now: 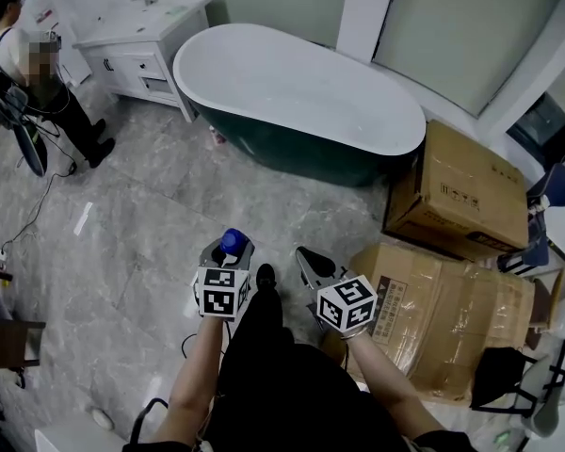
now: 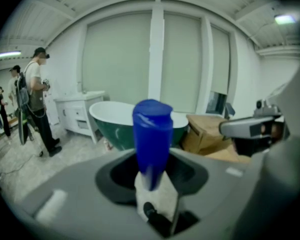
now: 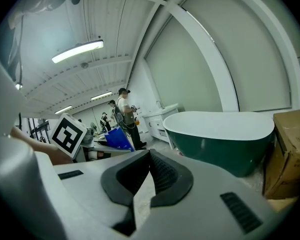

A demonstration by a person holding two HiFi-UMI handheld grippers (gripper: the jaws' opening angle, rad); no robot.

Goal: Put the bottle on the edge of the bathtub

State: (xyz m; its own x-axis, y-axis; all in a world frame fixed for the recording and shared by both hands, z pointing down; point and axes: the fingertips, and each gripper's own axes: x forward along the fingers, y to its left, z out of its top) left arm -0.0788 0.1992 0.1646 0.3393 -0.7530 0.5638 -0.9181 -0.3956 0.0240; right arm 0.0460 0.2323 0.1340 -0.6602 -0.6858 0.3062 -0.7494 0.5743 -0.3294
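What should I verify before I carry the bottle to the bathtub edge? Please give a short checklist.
1. Bottle gripped by the left tool, jaws closed on it: ok.
2. Right tool empty, jaws together: ok.
3. Bathtub rim bare where the head view shows it: ok.
4. Bottle above the rim: not ok; the tub stands across the floor, ahead of both tools.
5. Cardboard boxes out of the way: ok; they sit to the right of the tub.
6. Bottle's base fit to stand on the rim: cannot tell; it is hidden in the tool.

Grey marble floor (image 1: 122,243), white vanity (image 1: 141,40), cardboard boxes (image 1: 471,191)
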